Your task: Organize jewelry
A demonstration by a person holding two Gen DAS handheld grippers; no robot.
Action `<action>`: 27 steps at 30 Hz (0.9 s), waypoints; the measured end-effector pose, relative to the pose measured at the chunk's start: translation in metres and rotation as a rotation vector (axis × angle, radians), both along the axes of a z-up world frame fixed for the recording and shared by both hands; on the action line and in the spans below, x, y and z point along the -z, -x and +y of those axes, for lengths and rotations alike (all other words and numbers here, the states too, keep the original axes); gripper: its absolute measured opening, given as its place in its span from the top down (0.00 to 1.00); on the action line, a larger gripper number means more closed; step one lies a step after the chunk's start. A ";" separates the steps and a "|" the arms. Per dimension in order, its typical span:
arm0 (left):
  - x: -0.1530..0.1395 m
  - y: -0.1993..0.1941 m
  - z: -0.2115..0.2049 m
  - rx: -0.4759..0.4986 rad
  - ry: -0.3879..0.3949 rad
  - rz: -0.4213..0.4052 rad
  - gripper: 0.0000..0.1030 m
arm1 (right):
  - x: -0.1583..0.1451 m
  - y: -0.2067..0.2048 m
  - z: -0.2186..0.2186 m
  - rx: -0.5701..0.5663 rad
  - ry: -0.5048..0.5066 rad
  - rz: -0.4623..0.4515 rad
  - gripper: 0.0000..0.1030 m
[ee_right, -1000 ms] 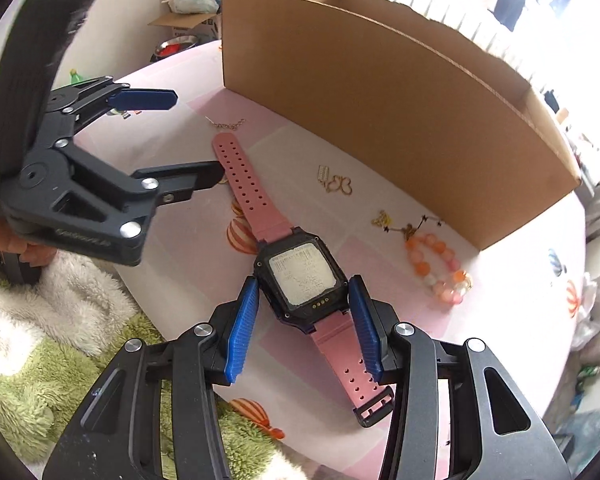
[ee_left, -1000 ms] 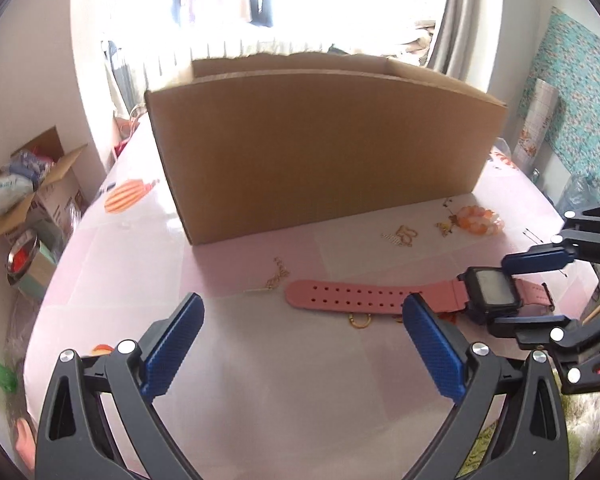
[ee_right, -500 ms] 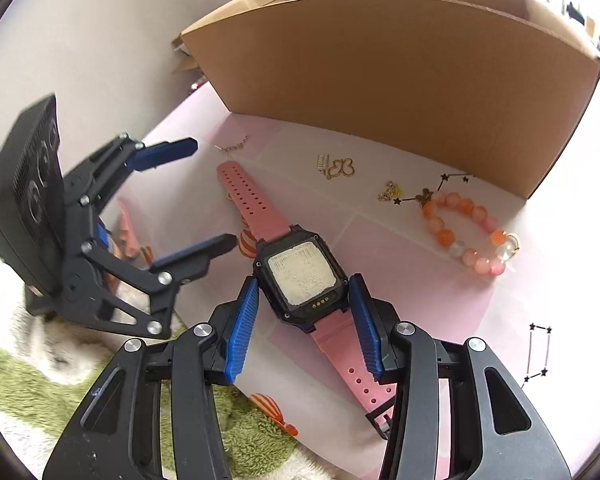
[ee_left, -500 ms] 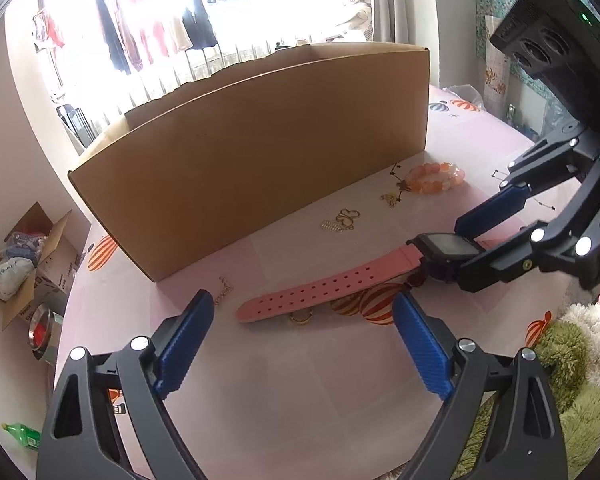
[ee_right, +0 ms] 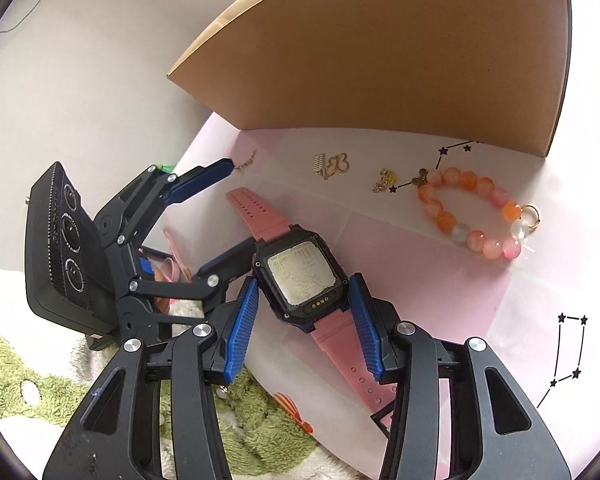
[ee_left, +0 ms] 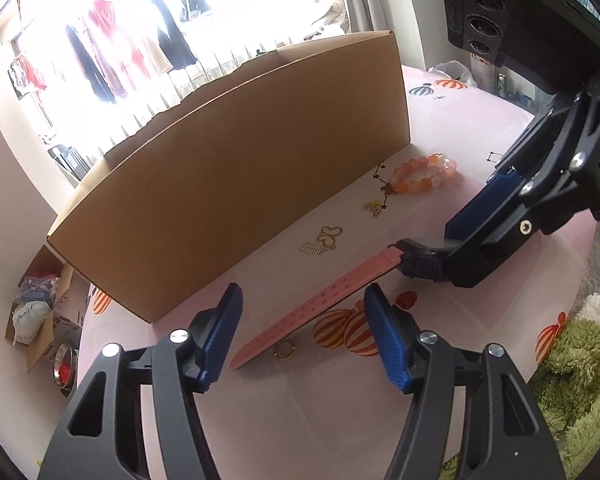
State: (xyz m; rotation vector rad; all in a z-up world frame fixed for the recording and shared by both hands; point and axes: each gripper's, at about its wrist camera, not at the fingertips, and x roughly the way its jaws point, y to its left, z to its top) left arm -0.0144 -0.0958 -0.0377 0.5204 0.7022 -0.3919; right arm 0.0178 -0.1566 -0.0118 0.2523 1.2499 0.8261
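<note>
Two grippers work over a pink tablecloth (ee_right: 440, 292) beside an upright cardboard box (ee_left: 236, 184). The right gripper (ee_right: 306, 320) is clenched on a pink-strapped digital watch (ee_right: 300, 272), its blue pads pressing the sides of the black case, the screen facing up between them. From the left wrist view the watch's long perforated strap (ee_left: 312, 312) slants from that grip towards the left gripper (ee_left: 300, 336), its free end lying between the blue fingers, which stand apart from it and hold nothing; these jaws have just been closing. A small gold ring (ee_left: 285, 350) lies just beside the strap's end, near red-striped balloon prints on the cloth. Nearer the box lie a gold butterfly charm (ee_right: 336, 164) with a small comb-like piece, a tiny gold trinket (ee_right: 385, 179) whose form is hard to make out, and an orange and pink bead bracelet (ee_right: 476, 216), well apart from both grippers. A thin gold chain (ee_right: 247, 160) lies by the left gripper's far finger.
</note>
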 end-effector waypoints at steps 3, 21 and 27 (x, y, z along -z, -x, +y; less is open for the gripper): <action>0.003 -0.003 -0.004 0.007 -0.019 0.007 0.62 | 0.002 0.001 -0.008 -0.014 -0.015 -0.004 0.58; -0.012 -0.029 0.002 -0.091 0.165 0.265 0.87 | -0.001 0.048 -0.019 0.036 0.130 -0.226 0.55; -0.011 -0.032 0.002 -0.110 0.171 0.294 0.87 | -0.004 0.065 -0.008 0.025 0.284 -0.358 0.60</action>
